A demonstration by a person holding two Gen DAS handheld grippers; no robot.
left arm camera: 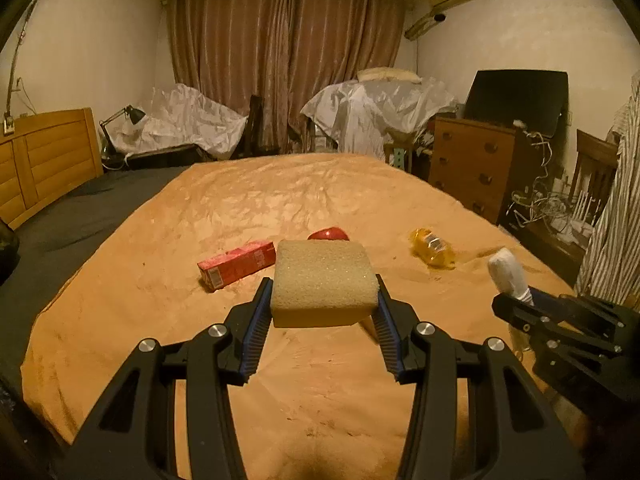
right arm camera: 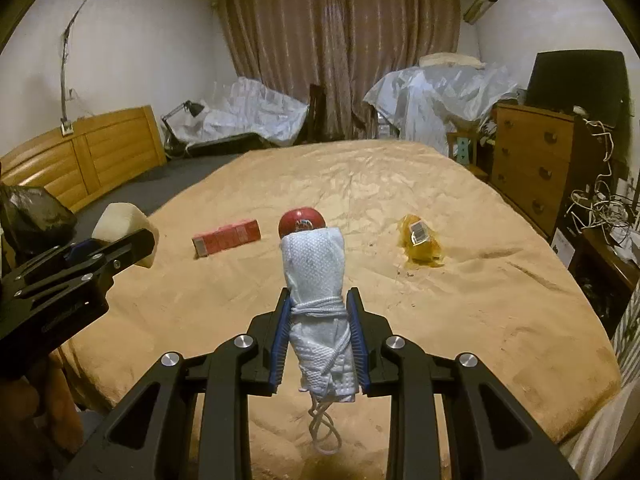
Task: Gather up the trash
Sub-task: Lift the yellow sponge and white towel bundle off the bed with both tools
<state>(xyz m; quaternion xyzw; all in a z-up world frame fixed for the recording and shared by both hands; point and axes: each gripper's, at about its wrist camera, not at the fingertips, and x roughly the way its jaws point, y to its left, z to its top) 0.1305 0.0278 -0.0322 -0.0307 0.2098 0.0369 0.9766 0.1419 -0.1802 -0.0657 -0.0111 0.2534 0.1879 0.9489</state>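
My left gripper (left arm camera: 322, 280) is shut on a tan sponge block (left arm camera: 324, 284), held above the orange bedspread (left arm camera: 248, 204). The right gripper (right arm camera: 319, 292) is shut on a rolled white cloth tied with string (right arm camera: 314, 272), also lifted off the bed. Each gripper shows at the edge of the other's view: the right one (left arm camera: 516, 308), and the left one (right arm camera: 120, 248) with the sponge (right arm camera: 120, 220). On the bed beyond lie a red carton (left arm camera: 236, 266) (right arm camera: 226, 236), a red round object (right arm camera: 300, 220) and a crumpled yellow plastic piece (left arm camera: 434, 248) (right arm camera: 418, 240).
A black bag (right arm camera: 36, 212) sits at the left by the wooden headboard (right arm camera: 80, 160). A wooden dresser (right arm camera: 532, 160) and tangled cables (right arm camera: 600, 204) stand to the right of the bed. Sheet-covered furniture (left arm camera: 184, 120) and curtains line the far wall.
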